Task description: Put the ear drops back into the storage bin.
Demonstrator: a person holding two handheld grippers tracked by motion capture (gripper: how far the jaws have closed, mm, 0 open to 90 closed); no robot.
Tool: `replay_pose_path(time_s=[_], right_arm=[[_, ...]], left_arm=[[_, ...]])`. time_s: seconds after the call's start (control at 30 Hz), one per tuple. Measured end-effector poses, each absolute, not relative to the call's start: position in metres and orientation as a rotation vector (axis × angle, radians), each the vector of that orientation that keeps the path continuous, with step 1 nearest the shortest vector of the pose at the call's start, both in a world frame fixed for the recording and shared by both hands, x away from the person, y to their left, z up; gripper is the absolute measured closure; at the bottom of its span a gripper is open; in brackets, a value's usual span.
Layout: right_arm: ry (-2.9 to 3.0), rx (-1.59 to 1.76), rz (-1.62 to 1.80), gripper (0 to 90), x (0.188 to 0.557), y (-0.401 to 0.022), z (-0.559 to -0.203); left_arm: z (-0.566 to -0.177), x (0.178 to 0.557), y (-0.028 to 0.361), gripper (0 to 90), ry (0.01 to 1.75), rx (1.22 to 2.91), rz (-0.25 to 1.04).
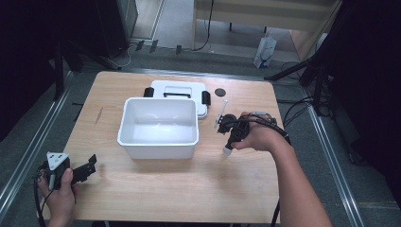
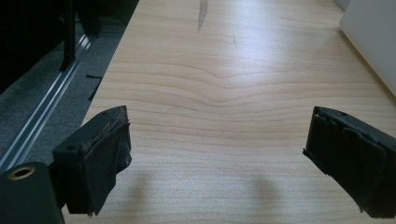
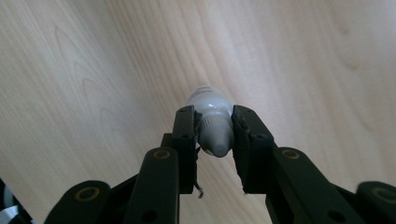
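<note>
Right gripper (image 3: 214, 135) — jaws clamped on a small white bottle (image 3: 212, 122), pinching it at the neck just under the grey cap, which points back toward the camera; the bottle's rounded white body sticks out past the jaw tips, over bare wood. In the high view the right gripper (image 1: 228, 149) sits right of the tub, held by the right hand (image 1: 257, 135), jaws angled down toward the near side; the white end of the small white bottle (image 1: 227, 150) shows at the tips, at or just above the table (image 1: 189, 189) — cannot tell if it touches.

Left gripper (image 2: 215, 158) — jaws spread wide, nothing between them, just wood grain below; a white corner of the tub (image 2: 373, 42) shows at upper right. High view: left gripper (image 1: 90, 165) is at the near left corner of the table, held by the left hand (image 1: 61, 189), grey plate on top, well apart from the tub.

Centre of table: open white tub (image 1: 158, 127), looks empty; its lid (image 1: 179, 92) with black latches lies flat just behind it, touching or nearly so. A small black disc (image 1: 220, 91) lies right of the lid; a thin white stick (image 1: 221, 112) lies between the disc and the right gripper.
</note>
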State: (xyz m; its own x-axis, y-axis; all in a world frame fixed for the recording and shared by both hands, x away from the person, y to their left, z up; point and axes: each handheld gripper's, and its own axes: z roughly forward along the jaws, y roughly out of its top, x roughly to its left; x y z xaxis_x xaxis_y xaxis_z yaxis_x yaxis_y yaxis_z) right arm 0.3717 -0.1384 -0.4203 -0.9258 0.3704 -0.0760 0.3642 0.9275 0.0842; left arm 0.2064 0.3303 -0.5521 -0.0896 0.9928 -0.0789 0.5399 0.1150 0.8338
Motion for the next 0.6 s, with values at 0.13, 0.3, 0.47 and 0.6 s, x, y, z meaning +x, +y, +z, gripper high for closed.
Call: replay_pose_path(time_s=[0.13, 0.3, 0.47, 0.6], right_arm=[[3.001, 0.536, 0.153, 72.3, 0.373, -0.135, -0.401], [2.984, 0.502, 0.194, 72.3, 0.375, -0.126, -0.379], [2.98, 0.467, 0.21, 72.3, 0.375, -0.114, -0.356], [2.973, 0.432, 0.202, 72.3, 0.375, -0.103, -0.341]], left_arm=[[-0.552, 0.206, 0.33, 7.6, 1.717, 1.503, 0.85], [-0.552, 0.206, 0.33, 7.6, 1.717, 1.498, 0.85], [-0.552, 0.206, 0.331, 7.6, 1.717, 1.502, 0.849], [-0.552, 0.206, 0.331, 7.6, 1.716, 1.503, 0.848]])
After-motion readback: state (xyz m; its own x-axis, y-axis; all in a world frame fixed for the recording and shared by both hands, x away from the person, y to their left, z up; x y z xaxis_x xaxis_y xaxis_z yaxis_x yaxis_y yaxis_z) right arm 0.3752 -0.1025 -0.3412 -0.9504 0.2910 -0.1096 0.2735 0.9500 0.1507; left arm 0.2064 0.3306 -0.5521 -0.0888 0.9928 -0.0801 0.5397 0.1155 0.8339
